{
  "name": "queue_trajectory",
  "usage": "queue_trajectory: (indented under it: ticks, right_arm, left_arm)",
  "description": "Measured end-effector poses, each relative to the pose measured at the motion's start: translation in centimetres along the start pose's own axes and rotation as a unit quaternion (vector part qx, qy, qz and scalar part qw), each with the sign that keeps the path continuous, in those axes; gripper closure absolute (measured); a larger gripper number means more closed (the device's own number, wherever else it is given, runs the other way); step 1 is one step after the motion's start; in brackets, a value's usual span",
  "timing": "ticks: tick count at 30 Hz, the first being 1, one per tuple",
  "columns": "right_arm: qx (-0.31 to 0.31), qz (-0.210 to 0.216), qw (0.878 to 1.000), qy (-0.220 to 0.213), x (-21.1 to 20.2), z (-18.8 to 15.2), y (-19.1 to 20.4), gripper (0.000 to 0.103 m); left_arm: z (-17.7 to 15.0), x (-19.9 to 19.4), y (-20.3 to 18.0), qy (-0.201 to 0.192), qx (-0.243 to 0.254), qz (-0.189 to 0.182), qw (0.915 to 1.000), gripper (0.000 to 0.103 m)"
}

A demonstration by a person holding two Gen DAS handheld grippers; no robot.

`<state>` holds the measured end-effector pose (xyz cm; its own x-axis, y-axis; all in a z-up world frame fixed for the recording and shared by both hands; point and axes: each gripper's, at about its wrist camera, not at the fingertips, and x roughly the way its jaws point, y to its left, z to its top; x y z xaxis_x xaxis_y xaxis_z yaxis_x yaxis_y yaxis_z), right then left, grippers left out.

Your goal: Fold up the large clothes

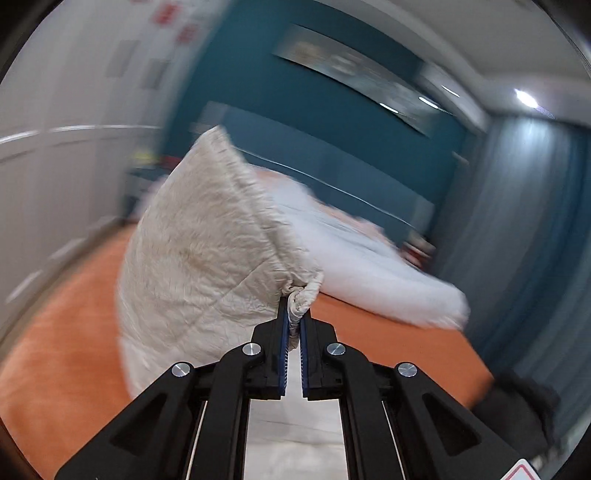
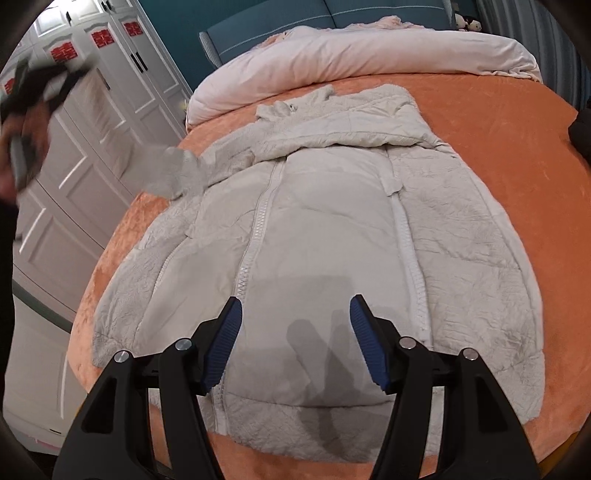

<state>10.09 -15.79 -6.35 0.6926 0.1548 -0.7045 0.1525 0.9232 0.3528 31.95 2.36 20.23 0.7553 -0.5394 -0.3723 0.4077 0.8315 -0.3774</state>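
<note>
A cream quilted coat (image 2: pixel 332 229) lies front up and unzipped on the orange bedspread (image 2: pixel 517 177), hood toward the headboard. My left gripper (image 1: pixel 294 317) is shut on the cuff of the coat's left sleeve (image 1: pixel 207 258) and holds it lifted off the bed; the view is blurred by motion. In the right wrist view that gripper (image 2: pixel 22 110) shows blurred at the far left with the raised sleeve (image 2: pixel 173 173) trailing from it. My right gripper (image 2: pixel 295 310) is open and empty, hovering above the coat's lower front near the hem.
A folded pale pink duvet (image 2: pixel 369 55) lies across the head of the bed against the teal headboard (image 2: pixel 332 14). White wardrobe doors (image 2: pixel 92 147) stand along the left side. Blue curtains (image 1: pixel 535 221) hang on the right. A dark object (image 1: pixel 517 402) lies at the bed's edge.
</note>
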Motion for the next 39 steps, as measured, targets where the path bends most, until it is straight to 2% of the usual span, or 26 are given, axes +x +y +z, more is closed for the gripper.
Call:
queue_trajectory:
  ticks: [1, 2, 3, 4, 5, 7, 9, 10, 12, 15, 17, 20, 22, 24, 25, 26, 27, 28, 29, 30, 33, 35, 37, 39]
  right_arm:
    - [0.003, 0.001, 1.000, -0.001, -0.3, -0.1, -0.3, 0.043]
    - [0.008, 0.001, 1.000, 0.000, -0.6, -0.3, -0.9, 0.040]
    - [0.011, 0.000, 1.000, -0.001, -0.9, -0.5, -1.4, 0.038]
    - [0.016, -0.005, 1.000, -0.002, -1.3, -0.7, -2.2, 0.038]
    - [0.020, -0.009, 1.000, -0.002, -1.6, -0.8, -2.7, 0.038]
    - [0.033, -0.024, 0.999, -0.004, -2.7, -1.2, -4.6, 0.038]
    - [0.045, -0.043, 0.998, -0.010, -4.1, -1.6, -6.8, 0.035]
    - [0.050, -0.056, 0.997, -0.013, -4.9, -1.8, -8.1, 0.034]
    - [0.058, -0.079, 0.995, -0.013, -5.9, -2.3, -10.3, 0.033]
    - [0.083, -0.103, 0.991, 0.005, -6.5, -3.4, -13.5, 0.033]
    - [0.104, -0.100, 0.989, 0.015, -6.4, -3.9, -14.6, 0.033]
    - [0.136, -0.083, 0.987, 0.033, -5.4, -4.4, -15.5, 0.029]
    - [0.138, -0.067, 0.987, 0.052, -4.3, -4.6, -15.2, 0.028]
    - [0.126, -0.058, 0.988, 0.066, -3.1, -4.6, -14.2, 0.025]
    - [0.118, -0.068, 0.988, 0.071, -2.6, -4.4, -13.7, 0.025]
    - [0.110, -0.078, 0.988, 0.072, -2.4, -4.4, -13.2, 0.036]
    - [0.103, -0.071, 0.989, 0.076, -2.1, -4.0, -12.7, 0.058]
    - [0.098, -0.063, 0.990, 0.079, -2.2, -3.7, -12.2, 0.069]
    - [0.096, -0.059, 0.991, 0.079, -2.4, -3.4, -11.9, 0.084]
    - [0.088, -0.055, 0.992, 0.074, -3.2, -3.0, -11.1, 0.088]
    - [0.055, -0.042, 0.996, 0.051, -6.9, -2.1, -9.3, 0.090]
    - [0.038, -0.029, 0.997, 0.057, -9.5, -2.7, -8.7, 0.091]
    - [0.024, -0.028, 0.996, 0.076, -11.5, -4.4, -9.0, 0.091]
    - [0.012, -0.035, 0.994, 0.106, -13.0, -7.1, -9.5, 0.090]
  left_arm:
    - [-1.1, 1.4, -2.7, 0.018, 0.008, -0.015, 0.9997, 0.095]
    - [-3.0, 3.4, -5.6, 0.042, 0.013, -0.029, 0.9986, 0.079]
    - [-5.1, 5.2, -7.8, 0.068, 0.017, -0.039, 0.9968, 0.037]
    - [-7.9, 7.2, -9.7, 0.097, 0.019, -0.035, 0.9945, 0.023]
    - [-9.9, 8.2, -10.6, 0.111, 0.023, -0.029, 0.9932, 0.022]
    - [-15.2, 10.1, -11.9, 0.157, 0.052, -0.012, 0.9862, 0.022]
    - [-19.2, 9.8, -10.3, 0.201, 0.061, 0.002, 0.9776, 0.022]
    - [-19.7, 9.3, -8.1, 0.209, 0.050, 0.007, 0.9766, 0.022]
    - [-20.5, 6.7, -2.6, 0.215, 0.014, 0.045, 0.9755, 0.022]
    - [-20.4, 2.1, 6.3, 0.213, -0.056, 0.139, 0.9656, 0.022]
    - [-21.6, -2.1, 12.6, 0.219, -0.121, 0.194, 0.9488, 0.022]
    - [-24.8, -7.5, 17.2, 0.235, -0.165, 0.242, 0.9267, 0.022]
    - [-25.9, -9.5, 19.7, 0.249, -0.180, 0.239, 0.9209, 0.022]
    - [-27.1, -9.8, 20.0, 0.259, -0.206, 0.208, 0.9204, 0.022]
    - [-27.6, -10.2, 19.8, 0.262, -0.218, 0.195, 0.9199, 0.025]
    - [-27.9, -10.2, 19.7, 0.265, -0.229, 0.182, 0.9191, 0.040]
    - [-28.3, -9.9, 19.8, 0.268, -0.237, 0.166, 0.9190, 0.061]
    - [-28.5, -9.8, 19.5, 0.271, -0.235, 0.161, 0.9197, 0.069]
    - [-28.6, -10.2, 18.7, 0.267, -0.225, 0.165, 0.9225, 0.084]
    - [-28.1, -11.1, 17.8, 0.262, -0.203, 0.166, 0.9289, 0.092]
    - [-26.6, -14.2, 16.3, 0.245, -0.177, 0.135, 0.9438, 0.095]
    - [-26.1, -16.4, 15.1, 0.248, -0.155, 0.126, 0.9479, 0.095]
    - [-27.0, -19.6, 13.7, 0.261, -0.134, 0.124, 0.9478, 0.095]
    - [-29.5, -23.4, 12.7, 0.291, -0.123, 0.129, 0.9401, 0.095]
